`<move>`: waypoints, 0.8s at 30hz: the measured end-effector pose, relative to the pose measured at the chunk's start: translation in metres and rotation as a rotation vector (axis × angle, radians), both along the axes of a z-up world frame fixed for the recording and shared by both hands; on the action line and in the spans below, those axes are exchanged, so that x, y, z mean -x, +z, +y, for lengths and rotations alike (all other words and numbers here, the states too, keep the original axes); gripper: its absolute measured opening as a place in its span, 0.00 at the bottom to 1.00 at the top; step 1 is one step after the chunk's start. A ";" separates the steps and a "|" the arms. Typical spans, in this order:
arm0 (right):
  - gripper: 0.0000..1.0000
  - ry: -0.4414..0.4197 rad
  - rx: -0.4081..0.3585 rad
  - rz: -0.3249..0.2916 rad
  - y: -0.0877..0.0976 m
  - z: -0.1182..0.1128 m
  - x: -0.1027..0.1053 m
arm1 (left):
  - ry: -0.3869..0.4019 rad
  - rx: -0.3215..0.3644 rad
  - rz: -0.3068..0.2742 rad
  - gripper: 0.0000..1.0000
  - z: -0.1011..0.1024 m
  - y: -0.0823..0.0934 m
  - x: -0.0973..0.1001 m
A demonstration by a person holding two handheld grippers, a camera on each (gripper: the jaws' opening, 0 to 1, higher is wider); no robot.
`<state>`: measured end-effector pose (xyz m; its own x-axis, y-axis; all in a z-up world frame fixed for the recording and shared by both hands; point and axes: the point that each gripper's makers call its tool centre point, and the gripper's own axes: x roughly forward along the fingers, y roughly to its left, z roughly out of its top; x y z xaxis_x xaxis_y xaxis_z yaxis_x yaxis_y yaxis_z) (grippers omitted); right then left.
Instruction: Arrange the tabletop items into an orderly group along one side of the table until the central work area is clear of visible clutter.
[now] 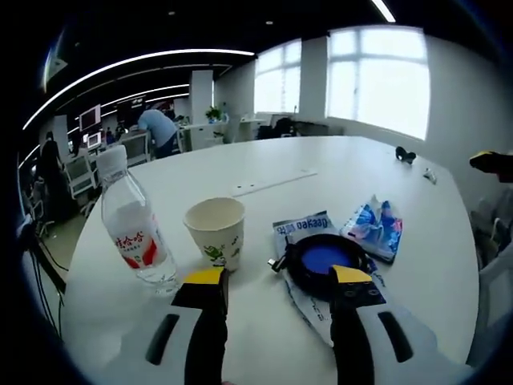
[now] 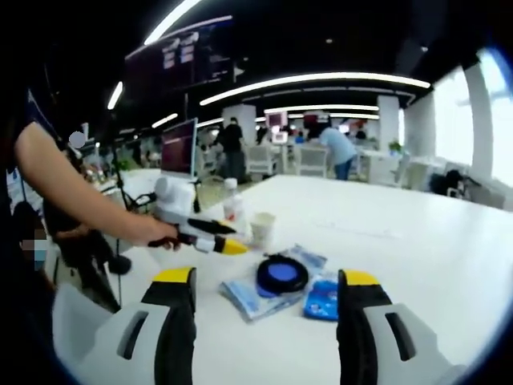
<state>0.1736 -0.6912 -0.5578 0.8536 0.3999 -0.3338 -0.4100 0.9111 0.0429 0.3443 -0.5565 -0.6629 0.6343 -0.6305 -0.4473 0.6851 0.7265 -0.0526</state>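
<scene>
While both claws point(image 1: 274, 282) point(image 2: 267, 281) gape wide, clear bottle point(image 1: 132, 226) with red label, paper cup point(image 1: 216, 229), black-rimmed blue disc point(image 1: 325, 258) on packet point(image 1: 300, 227), white table point(image 1: 337, 172).

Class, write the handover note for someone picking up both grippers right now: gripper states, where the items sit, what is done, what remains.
Left gripper: open, empty, low over the table just short of the items.
Right gripper: open, empty, further back.
Items: water bottle, paper cup, and a black round case with blue centre lying on a white packet, with a blue packet beside it.
Done: nothing visibly grouped along one side.
Left: move all five to one table edge in a neat row.
</scene>
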 end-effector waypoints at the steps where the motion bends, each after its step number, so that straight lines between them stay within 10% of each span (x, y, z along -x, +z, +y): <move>1: 0.68 0.002 0.024 0.007 -0.003 -0.002 0.001 | -0.002 0.007 -0.004 0.49 -0.002 0.002 0.002; 24: 0.64 0.011 0.018 0.036 -0.016 -0.050 -0.005 | 0.060 0.058 0.001 0.61 -0.016 0.020 0.036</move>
